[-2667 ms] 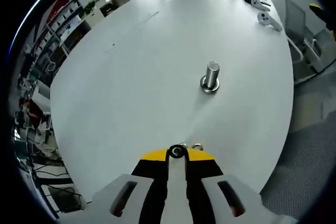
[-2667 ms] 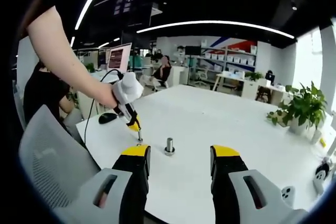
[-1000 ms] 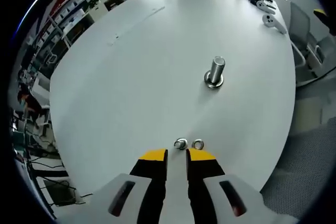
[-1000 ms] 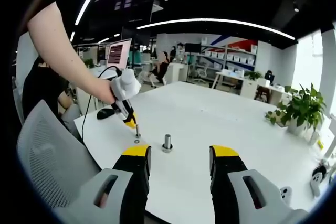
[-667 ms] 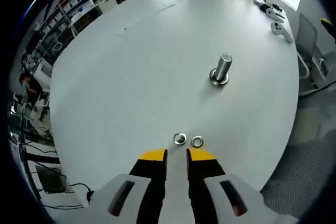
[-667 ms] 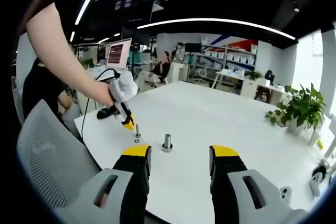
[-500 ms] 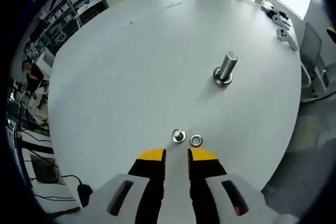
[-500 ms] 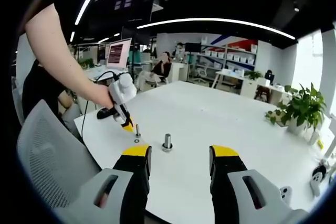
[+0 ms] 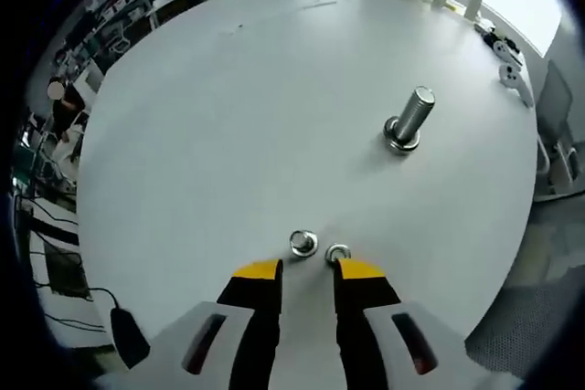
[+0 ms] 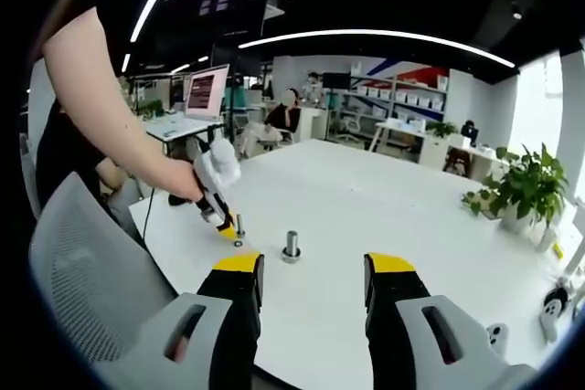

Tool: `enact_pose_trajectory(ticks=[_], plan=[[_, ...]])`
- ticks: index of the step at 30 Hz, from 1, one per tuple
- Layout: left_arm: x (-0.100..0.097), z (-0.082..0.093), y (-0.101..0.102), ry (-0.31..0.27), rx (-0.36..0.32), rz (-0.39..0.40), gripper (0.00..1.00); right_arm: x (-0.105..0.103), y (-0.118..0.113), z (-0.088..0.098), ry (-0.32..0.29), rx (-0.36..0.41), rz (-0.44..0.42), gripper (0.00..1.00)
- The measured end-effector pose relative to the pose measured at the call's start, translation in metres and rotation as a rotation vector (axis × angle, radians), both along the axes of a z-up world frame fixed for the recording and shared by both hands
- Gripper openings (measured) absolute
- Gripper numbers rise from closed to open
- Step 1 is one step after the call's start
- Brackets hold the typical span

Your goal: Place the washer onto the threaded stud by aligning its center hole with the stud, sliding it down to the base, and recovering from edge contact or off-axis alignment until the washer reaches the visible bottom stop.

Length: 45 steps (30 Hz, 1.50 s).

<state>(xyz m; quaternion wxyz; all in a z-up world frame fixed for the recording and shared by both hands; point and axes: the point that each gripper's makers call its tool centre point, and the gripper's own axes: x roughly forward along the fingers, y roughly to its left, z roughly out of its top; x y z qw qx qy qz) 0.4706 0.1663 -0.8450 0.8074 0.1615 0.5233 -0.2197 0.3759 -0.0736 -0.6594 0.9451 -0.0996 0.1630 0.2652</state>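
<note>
A metal threaded stud [image 9: 409,123] stands upright on its round base on the white table [image 9: 228,116]. Close to my left gripper [image 9: 308,269] lie a small flat washer [image 9: 337,252] and a short metal piece [image 9: 303,244] beside it. The left jaws stand slightly apart with nothing between them, just short of both parts. In the right gripper view, a person's hand holds the left gripper [image 10: 226,230] pointing down at the washer [image 10: 239,243], left of the stud [image 10: 292,246]. My right gripper [image 10: 314,267] is wide open and holds nothing, well back from the stud.
A potted plant [image 10: 523,191] and white handheld controllers [image 9: 512,72] sit at the table's far side. A grey mesh chair [image 10: 82,271] stands at the near left edge. A laptop [image 10: 203,98] and office shelves are beyond the table.
The left gripper let go of the small metal piece it held 2.7 s ago, opened a little and drew back and tilted. The right gripper has stayed still and open.
</note>
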Motion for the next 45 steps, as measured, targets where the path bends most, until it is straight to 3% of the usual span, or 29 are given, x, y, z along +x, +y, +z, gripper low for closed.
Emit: enact_pose_trajectory(ticks=[18, 32, 45], plan=[[-0.001, -0.011, 0.003, 0.020, 0.038, -0.012, 0.20, 0.001, -0.001, 0.000, 0.003, 0.002, -0.005, 0.46], [-0.018, -0.011, 0.016, 0.063, 0.076, -0.049, 0.18, 0.000, -0.001, 0.000, 0.002, 0.001, -0.001, 0.46], [-0.029, -0.011, 0.007, 0.081, 0.034, -0.062, 0.23, 0.000, 0.001, 0.000, 0.003, 0.000, 0.007, 0.45]])
